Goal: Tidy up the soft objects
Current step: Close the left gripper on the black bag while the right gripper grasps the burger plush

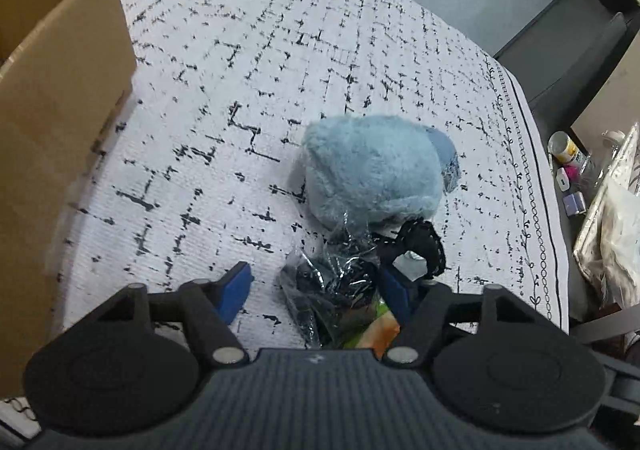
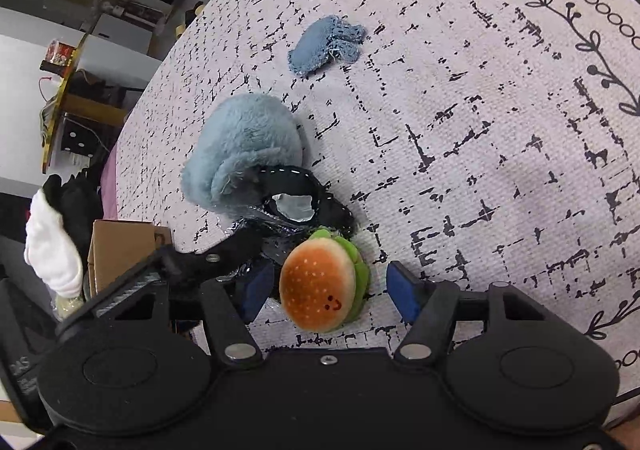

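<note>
On the far left stands a cardboard box [image 1: 60, 98], its brown wall rising from the white, black-flecked bedspread [image 1: 248, 62]. To the right of it the left gripper [image 1: 316, 290] is low over the cloth with its blue pads apart; a black item wrapped in crinkly clear plastic [image 1: 320, 286] lies between them, close against the right pad and clear of the left one — whether that pad actually presses it I cannot tell. Just beyond it sits a fluffy light-blue plush [image 1: 372, 170], touching the wrapped black item, and a small denim piece [image 1: 446, 154] peeks out behind the plush's right side. From the other hand's view, the right gripper [image 2: 332, 290] straddles a little burger plush [image 2: 320, 286] with a tan bun, a tiny smiling face and a green fringe; both blue pads stand off its sides with bedspread showing in the gaps, so nothing is clamped. The burger rests on the bedspread against the black wrapped item, near the bed's edge — the denim piece lies well apart, farther up the cloth.
</note>
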Demonstrator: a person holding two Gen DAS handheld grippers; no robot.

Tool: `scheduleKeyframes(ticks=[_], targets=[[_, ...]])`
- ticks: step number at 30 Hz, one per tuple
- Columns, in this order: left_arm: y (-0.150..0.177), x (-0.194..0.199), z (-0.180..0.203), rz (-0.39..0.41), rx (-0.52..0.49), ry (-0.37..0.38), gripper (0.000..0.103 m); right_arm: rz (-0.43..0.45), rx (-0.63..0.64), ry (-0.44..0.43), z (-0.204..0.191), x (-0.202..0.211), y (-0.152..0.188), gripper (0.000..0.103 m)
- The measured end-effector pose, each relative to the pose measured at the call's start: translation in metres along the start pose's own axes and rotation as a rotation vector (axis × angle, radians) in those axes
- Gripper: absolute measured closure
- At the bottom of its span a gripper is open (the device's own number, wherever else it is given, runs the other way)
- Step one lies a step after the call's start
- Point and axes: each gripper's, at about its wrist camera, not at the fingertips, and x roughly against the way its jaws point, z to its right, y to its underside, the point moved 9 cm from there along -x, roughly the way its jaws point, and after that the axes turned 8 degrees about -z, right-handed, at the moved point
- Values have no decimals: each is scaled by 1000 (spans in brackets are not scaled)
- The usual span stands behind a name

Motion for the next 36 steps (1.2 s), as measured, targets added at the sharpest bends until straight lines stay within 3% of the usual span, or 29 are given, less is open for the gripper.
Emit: scheduleKeyframes(ticks=[3, 7, 18, 20, 22, 25, 36], targets=[[-1, -2, 0, -2, 30, 40, 58, -2, 11, -10, -3, -2, 0, 40], [-1, 3, -5, -4, 56, 43, 63, -13, 30, -2, -7, -7, 1, 40], [1, 30, -21, 12, 88, 40, 66, -13, 119, 47, -13, -15, 3, 40], [0, 38, -21, 23, 84, 39, 66, -9, 150, 66, -15, -17, 4, 44], [0, 48, -21, 37, 75, 40, 66, -8, 189, 98, -16, -18, 7, 61], [1, 64, -20, 55, 62, 43, 66, -6, 206, 106, -16, -15, 10, 68], [8, 120, -32, 107, 33, 50, 66, 67, 270, 110, -36, 15, 27, 71]])
